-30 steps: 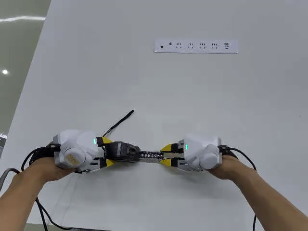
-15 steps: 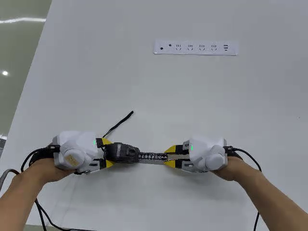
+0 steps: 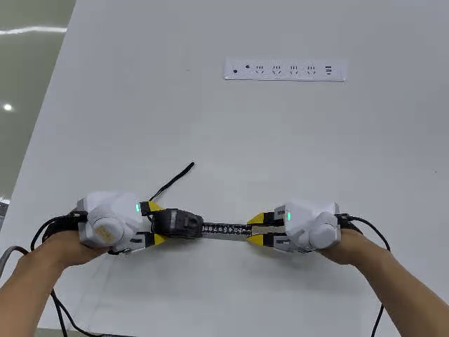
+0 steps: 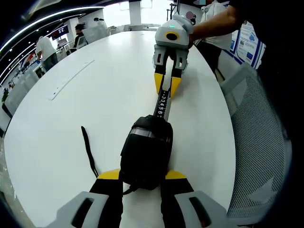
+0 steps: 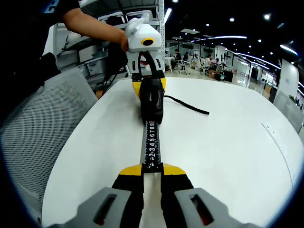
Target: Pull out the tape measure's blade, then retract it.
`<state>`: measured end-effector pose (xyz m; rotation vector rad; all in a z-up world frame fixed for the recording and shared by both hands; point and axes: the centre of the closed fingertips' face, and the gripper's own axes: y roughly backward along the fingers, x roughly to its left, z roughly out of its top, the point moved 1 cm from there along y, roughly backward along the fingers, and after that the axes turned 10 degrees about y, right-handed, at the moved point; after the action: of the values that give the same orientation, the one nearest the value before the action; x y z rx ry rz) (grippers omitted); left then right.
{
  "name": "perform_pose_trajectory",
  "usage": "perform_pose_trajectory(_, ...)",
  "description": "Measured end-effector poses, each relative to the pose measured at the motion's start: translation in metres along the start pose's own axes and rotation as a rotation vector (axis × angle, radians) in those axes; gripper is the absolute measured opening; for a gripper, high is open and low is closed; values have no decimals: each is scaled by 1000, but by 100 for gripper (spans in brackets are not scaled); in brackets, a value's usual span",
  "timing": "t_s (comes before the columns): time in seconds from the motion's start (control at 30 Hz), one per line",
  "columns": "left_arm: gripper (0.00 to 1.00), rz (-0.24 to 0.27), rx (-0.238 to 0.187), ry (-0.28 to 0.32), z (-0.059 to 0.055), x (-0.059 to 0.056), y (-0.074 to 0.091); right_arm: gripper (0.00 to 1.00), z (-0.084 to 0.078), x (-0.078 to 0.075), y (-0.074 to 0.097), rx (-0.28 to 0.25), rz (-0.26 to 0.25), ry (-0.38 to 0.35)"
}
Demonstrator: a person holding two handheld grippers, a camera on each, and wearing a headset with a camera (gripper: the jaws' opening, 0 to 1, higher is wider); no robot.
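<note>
While the left gripper [image 3: 155, 222] clamps the case of the black tape measure [image 3: 177, 222], the right gripper [image 3: 257, 229] is closed on the tip of the blade [image 3: 224, 229]. The blade runs straight between them, parallel to the power strip [image 3: 285, 69] and well apart from it, on the person's side.

White table [image 3: 280, 140], power strip [image 3: 285, 69] at far side, black strap [image 3: 172, 181] flat, tape measure [image 3: 178, 222] perhaps touching it

Light: bright and even; came from ceiling lamps [image 5: 167, 14].
Glare: white streak lay on floor [image 3: 31, 28].
Shadows: faint, soft on table [image 3: 280, 154].
Edges: gripper views bowed, fisheye.
Focus: was sharp.
</note>
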<state>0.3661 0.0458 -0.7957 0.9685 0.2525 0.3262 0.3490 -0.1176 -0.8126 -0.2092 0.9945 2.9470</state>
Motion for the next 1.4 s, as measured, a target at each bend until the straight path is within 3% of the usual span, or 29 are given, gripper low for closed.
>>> perform_pose_trajectory(1.4,27,0,1,1,2,-1,-1,10,-40,5,45,43,2,-17)
